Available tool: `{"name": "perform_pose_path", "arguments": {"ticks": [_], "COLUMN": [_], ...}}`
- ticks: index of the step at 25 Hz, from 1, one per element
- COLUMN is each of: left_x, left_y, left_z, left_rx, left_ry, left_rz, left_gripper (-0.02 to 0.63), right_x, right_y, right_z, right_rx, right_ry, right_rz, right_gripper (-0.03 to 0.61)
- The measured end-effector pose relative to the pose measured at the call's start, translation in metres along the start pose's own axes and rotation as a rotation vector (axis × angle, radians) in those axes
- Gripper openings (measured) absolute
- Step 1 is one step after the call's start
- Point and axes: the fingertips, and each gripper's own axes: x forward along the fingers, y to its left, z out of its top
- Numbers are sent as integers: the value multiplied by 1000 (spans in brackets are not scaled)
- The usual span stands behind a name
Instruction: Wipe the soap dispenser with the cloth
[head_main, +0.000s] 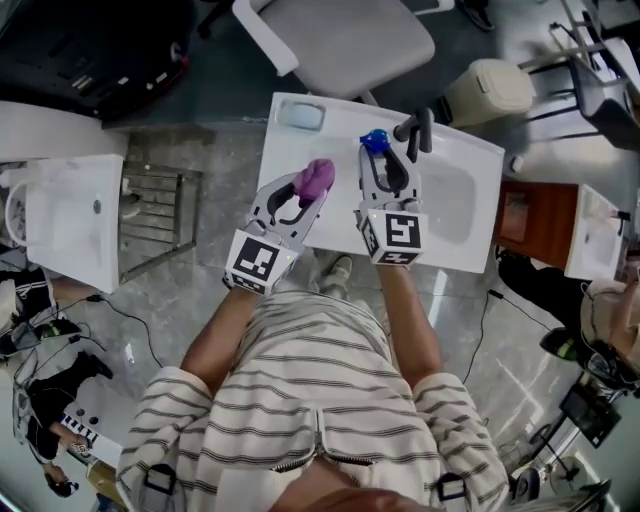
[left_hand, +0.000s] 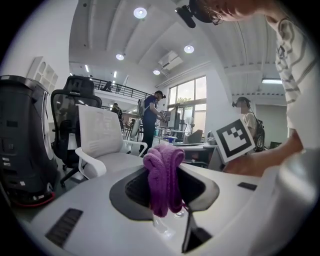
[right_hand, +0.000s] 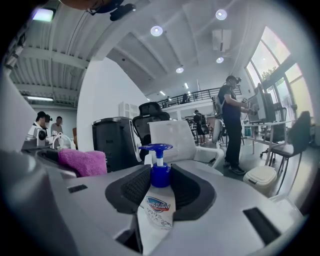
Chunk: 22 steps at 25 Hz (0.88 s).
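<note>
My left gripper (head_main: 303, 192) clenched on bunched purple cloth (left_hand: 164, 175). My right gripper (head_main: 386, 168) grasping soap dispenser (right_hand: 158, 197), both held over white washbasin (head_main: 478, 205). Black faucet (head_main: 418, 130) just beside dispenser's blue pump. White office chair (head_main: 345, 40), beige bin (head_main: 490, 88) beyond. Label reads "Safeguard".

White sink counter (head_main: 335, 125), black faucet (head_main: 420, 130)
</note>
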Motion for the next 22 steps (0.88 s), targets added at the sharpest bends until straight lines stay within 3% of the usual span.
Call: {"name": "perform_pose_path", "arguments": {"ticks": [8, 22], "left_x": [6, 17], "left_y": [25, 45], "left_z": [-18, -45], "left_rx": [-45, -101], "left_ry": [28, 72], "left_rz": [20, 0], "left_gripper": [129, 129], "right_x": [44, 111], "right_y": [-4, -12], "right_z": [-35, -78], "right_rx": [-22, -45], "right_ry": [70, 104], "right_rz": [-3, -12], "right_gripper": [135, 135]}}
